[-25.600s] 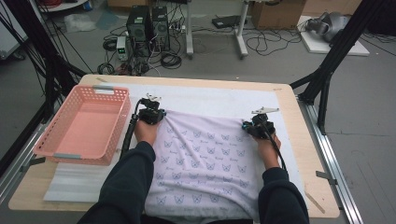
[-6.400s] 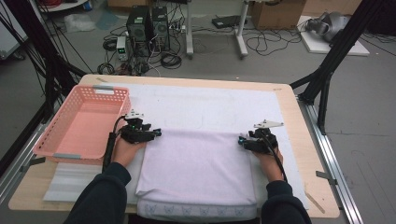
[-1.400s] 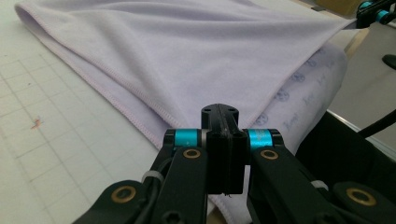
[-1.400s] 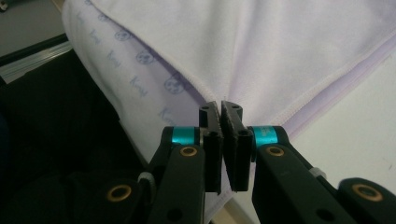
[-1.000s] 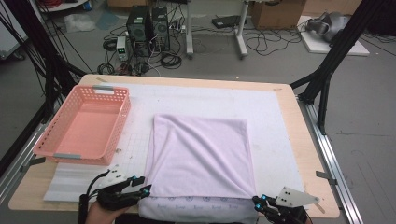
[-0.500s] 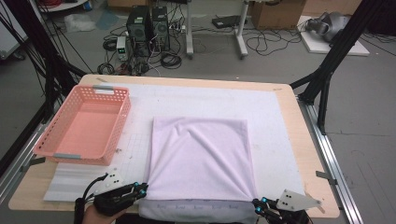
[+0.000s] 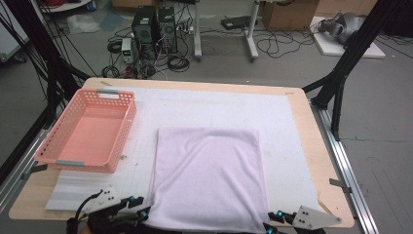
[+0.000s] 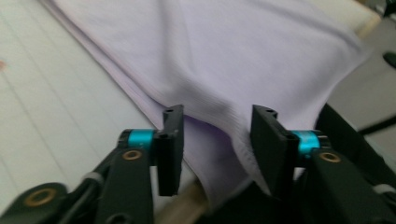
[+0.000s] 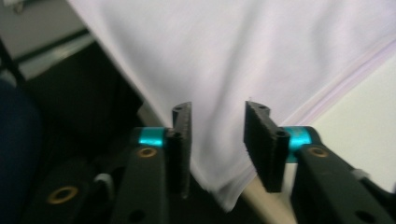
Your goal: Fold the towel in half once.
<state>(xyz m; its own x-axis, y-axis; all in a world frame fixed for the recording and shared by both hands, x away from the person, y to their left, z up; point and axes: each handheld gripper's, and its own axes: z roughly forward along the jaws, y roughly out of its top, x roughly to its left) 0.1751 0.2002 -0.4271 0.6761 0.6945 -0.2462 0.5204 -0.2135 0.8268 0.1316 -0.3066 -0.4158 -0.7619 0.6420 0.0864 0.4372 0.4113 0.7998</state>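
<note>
Folding a lilac cloth on the white mat, I have just been opening both sets of jaws, and its near corners lie loose between them. Left gripper and right gripper stand half open, gripping nothing. Soft, light and limp, it is best pinched at the doubled corners.

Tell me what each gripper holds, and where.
Nothing. Both the left gripper and right gripper have just opened, pads apart around the lilac cloth's near corners.

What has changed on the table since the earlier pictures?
The lilac cloth was folded smaller and pulled to the near edge. The left tool and right tool have just been opening, pads off its corners. The pink basket stayed put.
</note>
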